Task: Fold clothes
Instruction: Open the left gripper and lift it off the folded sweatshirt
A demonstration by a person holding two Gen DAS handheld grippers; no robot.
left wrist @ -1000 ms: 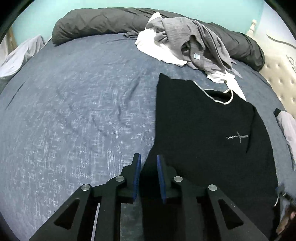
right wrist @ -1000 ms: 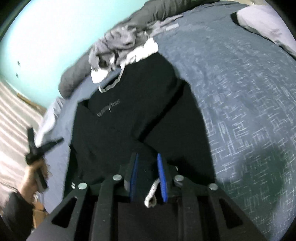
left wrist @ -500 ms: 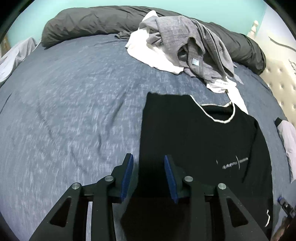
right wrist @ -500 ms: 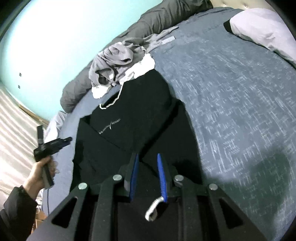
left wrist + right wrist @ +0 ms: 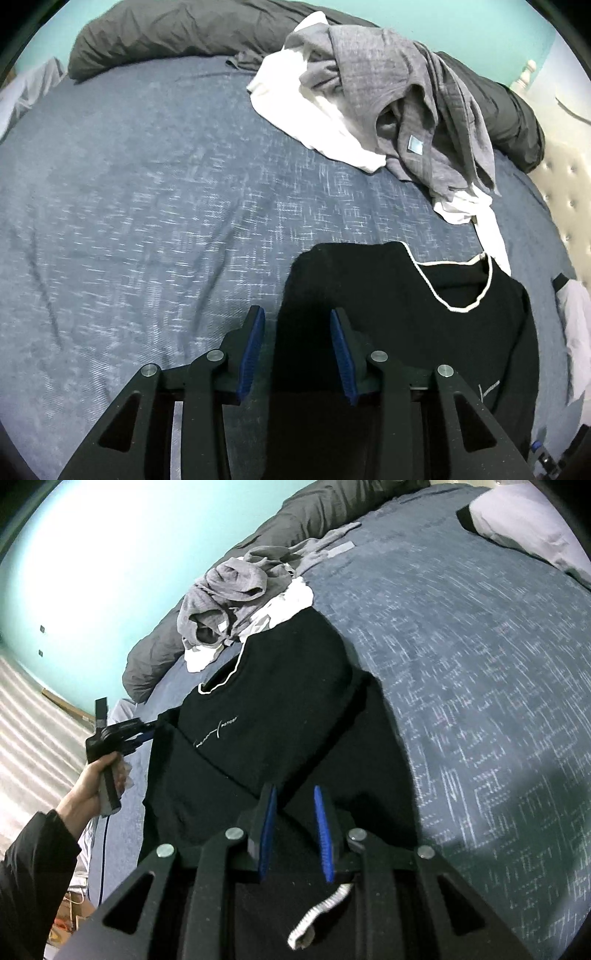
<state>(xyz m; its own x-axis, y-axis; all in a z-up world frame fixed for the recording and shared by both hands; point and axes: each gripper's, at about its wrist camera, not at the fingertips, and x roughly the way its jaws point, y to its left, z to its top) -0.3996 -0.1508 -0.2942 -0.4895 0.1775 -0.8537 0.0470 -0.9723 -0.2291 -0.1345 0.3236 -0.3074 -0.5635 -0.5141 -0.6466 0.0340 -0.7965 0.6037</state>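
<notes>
On the blue bed cover (image 5: 147, 206), the black sweater (image 5: 280, 686) lies flat, long axis running from the near edge toward the far pile of clothes (image 5: 388, 110). Right gripper (image 5: 295, 834) clamps its hem. Left gripper (image 5: 297, 354), jaws just parted and gripping nothing, straddles the sweater's left edge near the shoulder.

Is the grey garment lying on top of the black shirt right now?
No. In the left wrist view the grey garment sits heaped on white clothing farther up the bed, apart from the black shirt.
</notes>
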